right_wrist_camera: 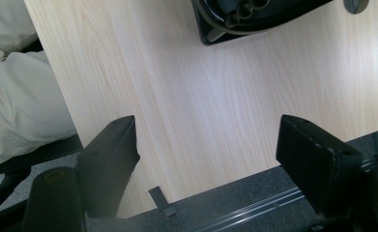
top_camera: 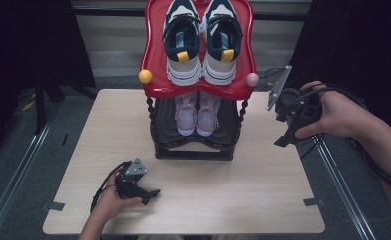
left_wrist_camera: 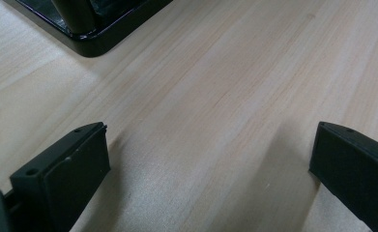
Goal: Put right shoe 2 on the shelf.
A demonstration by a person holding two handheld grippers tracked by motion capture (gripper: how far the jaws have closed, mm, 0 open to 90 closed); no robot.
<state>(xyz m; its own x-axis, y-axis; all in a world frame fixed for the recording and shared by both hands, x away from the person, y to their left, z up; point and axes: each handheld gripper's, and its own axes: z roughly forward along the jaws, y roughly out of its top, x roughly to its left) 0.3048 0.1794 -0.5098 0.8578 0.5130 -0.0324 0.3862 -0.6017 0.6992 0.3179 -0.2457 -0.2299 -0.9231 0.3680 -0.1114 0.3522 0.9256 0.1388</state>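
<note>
1. On the light wooden table (top_camera: 243,180) stands a two-tier shoe rack (top_camera: 195,150) with a black base and twisted black posts, set toward the far middle of the tabletop.
2. Upper tier: a red tray (top_camera: 155,65) carries a pair of navy-and-white sneakers (top_camera: 201,40), side by side, each with a yellow tab at the tongue. A yellow ball (top_camera: 145,76) caps the tray's left front corner; a pink ball (top_camera: 252,79) caps the right.
3. Lower tier: a pair of pale pink shoes (top_camera: 198,114) sits on the black shelf beneath the tray, close together.
4. Left gripper (top_camera: 153,193): held low at the near left of the table, in front of the rack and apart from it. In the left gripper view its jaws stand wide apart over bare wood with nothing between them; the rack's black base corner (left_wrist_camera: 87,41) shows ahead, well clear.
5. Right gripper (top_camera: 283,140): held in the air at the right edge of the table, beside the rack but not touching it. In the right gripper view its jaws are apart and empty, looking down on the tabletop (right_wrist_camera: 215,106), with the rack's base corner (right_wrist_camera: 215,36) farther off.
6. Neither gripper is in contact with a shoe or the rack.
7. Also noted in the right gripper view: the person's light-coloured trouser leg (right_wrist_camera: 17,96) beyond the table edge, and a strip of tape (right_wrist_camera: 160,200) at the table's corner.
</note>
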